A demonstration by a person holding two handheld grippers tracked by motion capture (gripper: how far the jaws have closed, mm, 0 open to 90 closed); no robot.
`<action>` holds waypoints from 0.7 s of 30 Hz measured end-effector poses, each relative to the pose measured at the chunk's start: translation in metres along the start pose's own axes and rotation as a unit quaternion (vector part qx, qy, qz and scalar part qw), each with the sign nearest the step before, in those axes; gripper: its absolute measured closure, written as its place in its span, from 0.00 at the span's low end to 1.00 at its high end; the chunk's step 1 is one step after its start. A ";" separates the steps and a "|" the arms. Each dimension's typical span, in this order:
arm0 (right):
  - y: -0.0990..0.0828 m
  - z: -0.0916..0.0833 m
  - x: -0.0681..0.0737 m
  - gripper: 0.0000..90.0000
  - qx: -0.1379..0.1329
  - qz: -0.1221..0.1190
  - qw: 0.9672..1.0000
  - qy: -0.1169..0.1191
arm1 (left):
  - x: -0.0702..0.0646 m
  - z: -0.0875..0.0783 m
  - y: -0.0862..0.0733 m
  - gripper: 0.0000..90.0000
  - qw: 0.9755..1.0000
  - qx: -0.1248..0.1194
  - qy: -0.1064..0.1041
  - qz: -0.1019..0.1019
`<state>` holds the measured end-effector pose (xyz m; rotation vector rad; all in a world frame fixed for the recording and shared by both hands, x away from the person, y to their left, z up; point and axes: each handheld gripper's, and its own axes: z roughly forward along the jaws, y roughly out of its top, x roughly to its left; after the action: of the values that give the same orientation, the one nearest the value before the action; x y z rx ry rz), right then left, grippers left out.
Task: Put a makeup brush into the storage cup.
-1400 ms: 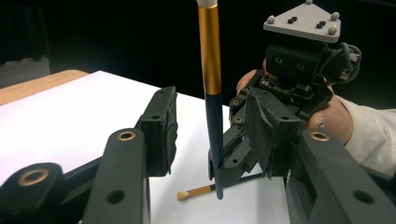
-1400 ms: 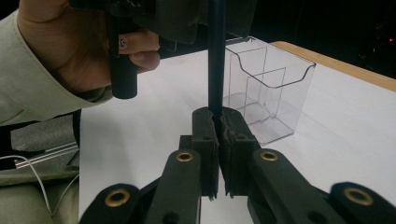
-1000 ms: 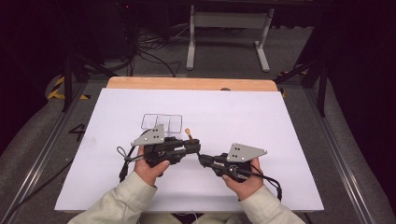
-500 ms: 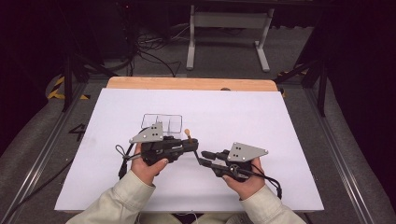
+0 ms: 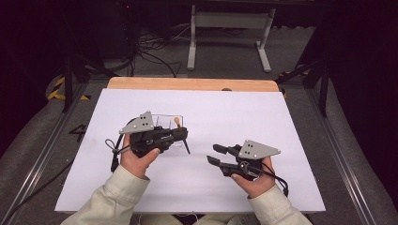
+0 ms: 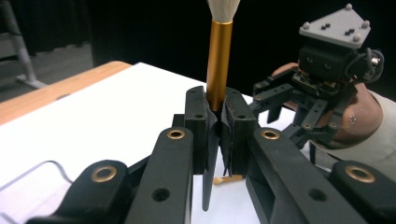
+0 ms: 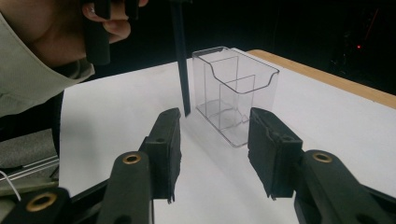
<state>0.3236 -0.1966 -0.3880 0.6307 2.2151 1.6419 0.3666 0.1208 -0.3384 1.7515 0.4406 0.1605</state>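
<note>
The brush (image 6: 219,56) has a shiny gold tube, a black pointed handle and pale cream bristles on top. The left gripper (image 6: 219,130) is black with little brass rings, and so is the right gripper (image 7: 215,154). Each one has a grey plate with small dark dots. The box (image 7: 236,93) is clear like glass. The table (image 5: 291,136) is plain white with a light wooden edge. The sleeves (image 5: 108,201) are pale beige.

Pale beige long sleeves (image 5: 110,197) on both arms. Each black two-jaw gripper, left (image 5: 184,136) and right (image 5: 212,154): brass pivot bushings, grey three-cornered screwed top plate, black trailing cable.
</note>
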 end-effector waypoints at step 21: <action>-0.003 -0.009 -0.008 0.60 0.002 0.001 1.000 -0.028 | 0.021 -0.024 0.009 0.92 0.995 0.000 0.103 0.010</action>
<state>0.3255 -0.2092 -0.3885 0.6720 2.1801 1.6023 0.3792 0.1491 -0.3266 1.7466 0.5721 0.3567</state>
